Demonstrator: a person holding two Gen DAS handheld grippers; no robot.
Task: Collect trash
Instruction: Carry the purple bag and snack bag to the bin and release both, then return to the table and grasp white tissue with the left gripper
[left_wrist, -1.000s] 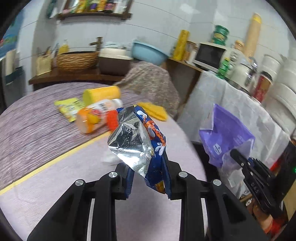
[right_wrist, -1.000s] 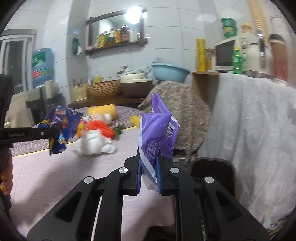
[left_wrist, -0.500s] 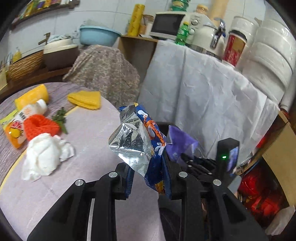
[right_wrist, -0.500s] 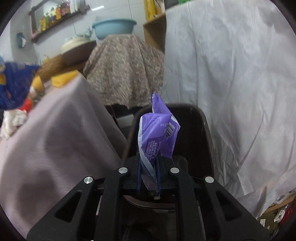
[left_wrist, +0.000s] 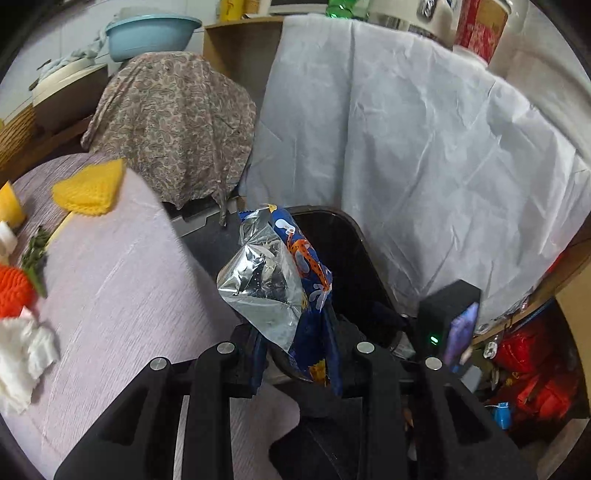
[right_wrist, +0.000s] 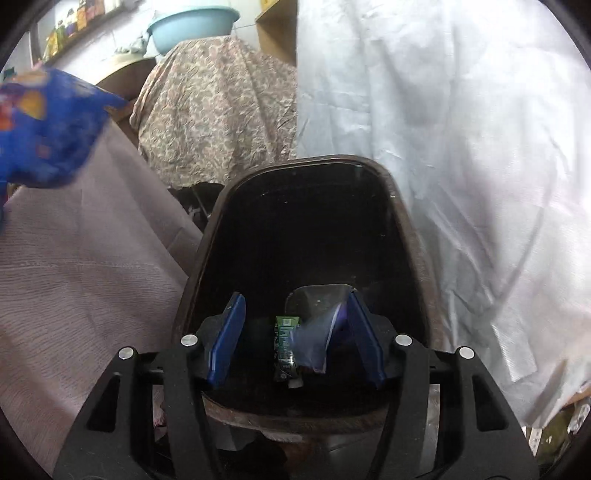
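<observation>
The chip bag (left_wrist: 291, 280) is crumpled, dark blue with orange and white print outside and shiny silver foil inside. It stands in the middle of the left wrist view, clamped between the pads of the left gripper (left_wrist: 295, 363), above the near rim of the trash bin (left_wrist: 354, 236). In the right wrist view the same bag (right_wrist: 44, 129) shows as a blurred blue shape at the upper left, over the edge of the table (right_wrist: 85, 266).

The right gripper (right_wrist: 295, 341) points down into the bin (right_wrist: 406, 236), which fills the centre of its view: a dark, rounded container with a brownish rim. Its jaws have just been opening and now stand spread, blue pads apart. The purple wrapper (right_wrist: 325, 332), blurred, is between them, close against the right pad; whether it touches that pad I cannot tell. It is no longer pinched. Inside the bin, lower centre, lies a small green tube (right_wrist: 286, 343); the rest of the interior is too dark to read.

At the left edge of the left wrist view the table (left_wrist: 122, 280) carries a wad of white tissue (left_wrist: 22, 354), a yellow sponge (left_wrist: 88, 188) and an orange knitted piece (left_wrist: 13, 290).
</observation>
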